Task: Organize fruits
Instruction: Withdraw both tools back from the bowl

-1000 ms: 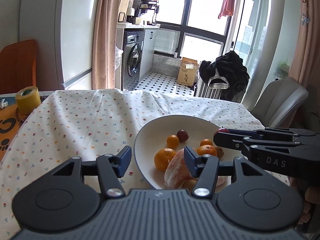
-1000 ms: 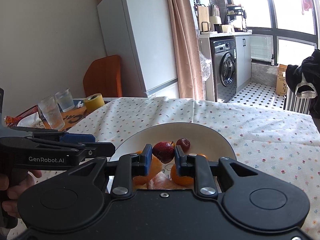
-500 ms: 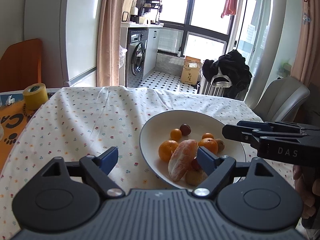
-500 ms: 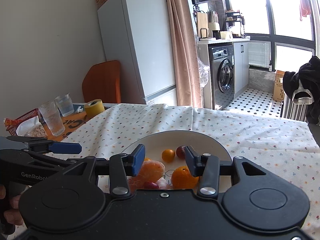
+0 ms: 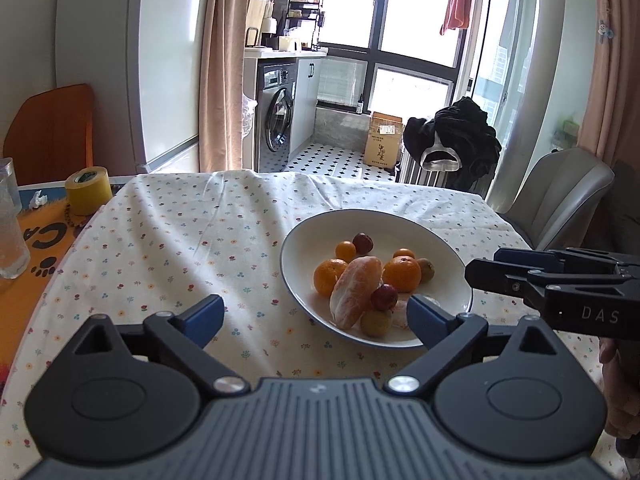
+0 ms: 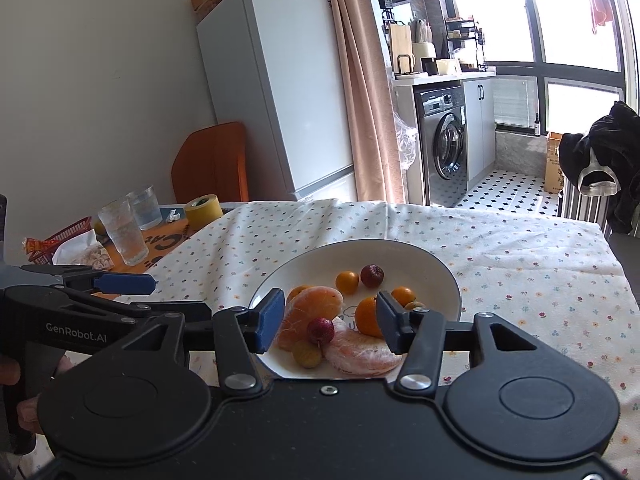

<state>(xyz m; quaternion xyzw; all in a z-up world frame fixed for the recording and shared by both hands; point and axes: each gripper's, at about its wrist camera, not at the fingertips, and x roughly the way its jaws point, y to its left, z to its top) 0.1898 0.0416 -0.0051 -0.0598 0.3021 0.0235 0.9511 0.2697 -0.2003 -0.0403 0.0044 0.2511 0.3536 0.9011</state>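
Room: white refrigerator point(image 6: 276, 92), pink curtain point(image 6: 360, 88), large windows point(image 5: 400, 20), washing machine point(image 5: 278, 118) under a counter, black-and-white tiled floor point(image 5: 340, 160), orange chair point(image 6: 212, 164), grey chair point(image 5: 560, 196), dark clothing point(image 5: 456, 140) heaped on a rack, cardboard box point(image 5: 384, 146).

Table point(image 5: 180, 240): covered by a floral cloth, with an orange mat point(image 5: 36, 248) at its left edge.

White bowl point(image 5: 440, 240): on the cloth, right of centre. Holds peeled citrus pieces point(image 5: 354, 292), oranges point(image 5: 402, 274), small red fruits point(image 5: 384, 297) and yellowish ones point(image 5: 376, 322), all clustered together.

Left gripper point(image 5: 316, 316): fingers spread wide, empty, low over the bowl's near rim.

Right gripper point(image 6: 328, 318): fingers moderately apart, empty, above the fruits.

Drinking glasses point(image 6: 122, 236): two on the mat, beside a red basket point(image 6: 60, 240).

Yellow tape roll point(image 5: 88, 190): near the glasses.
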